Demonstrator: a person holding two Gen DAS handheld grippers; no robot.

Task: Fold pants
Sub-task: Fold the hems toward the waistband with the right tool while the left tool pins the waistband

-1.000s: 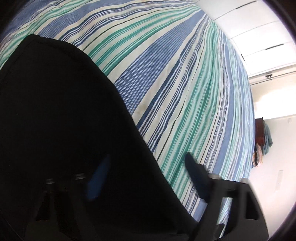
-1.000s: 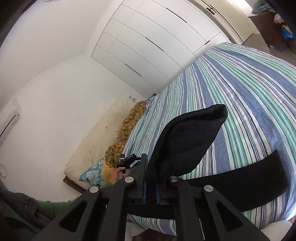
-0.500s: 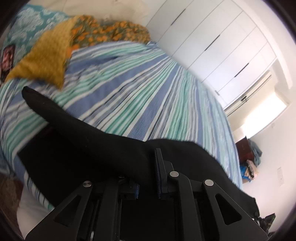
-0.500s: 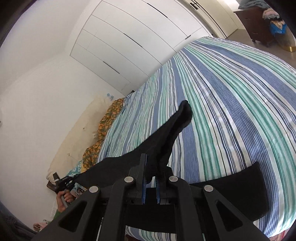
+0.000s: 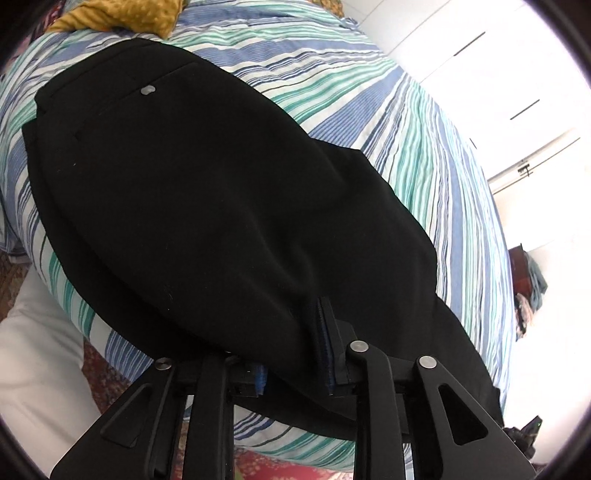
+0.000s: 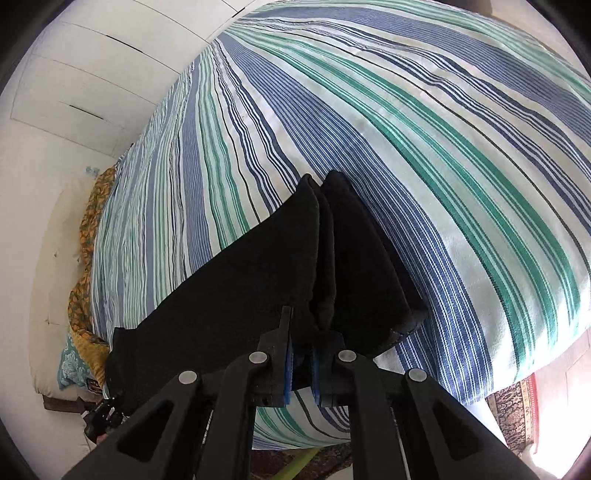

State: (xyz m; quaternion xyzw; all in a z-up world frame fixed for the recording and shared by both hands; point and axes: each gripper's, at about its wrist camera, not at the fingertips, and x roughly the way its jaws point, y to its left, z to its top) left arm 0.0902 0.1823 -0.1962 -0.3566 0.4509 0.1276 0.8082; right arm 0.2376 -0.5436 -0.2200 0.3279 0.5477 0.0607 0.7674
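Bedroom: white wardrobe doors (image 6: 92, 85) are lining the far wall, and a patterned rug (image 6: 517, 406) is showing on the floor past the bed's right near corner.

Striped bedspread (image 6: 406, 129): it is covering the whole bed and carrying the work.

Black pants (image 5: 221, 184): they are lying doubled along the bed's near edge, waistband and a small grey back-pocket button (image 5: 148, 89) toward the pillow end, leg hems (image 6: 351, 258) toward the foot end.

Mustard throw (image 5: 122, 16) and teal patterned pillow (image 6: 74, 365): both are sitting at the head of the bed, clear of the fold.

Left gripper (image 5: 295, 354): it is clamping a bunched ridge of pants cloth between its pads.

Right gripper (image 6: 301, 363): it is pinching the stacked hems, jaws nearly together.

Handling, as a judgement: both grips are needing to travel level and together, keeping the cloth taut, so hems are landing square on the waistband before either one lets go.

Containers: none are showing in either view.
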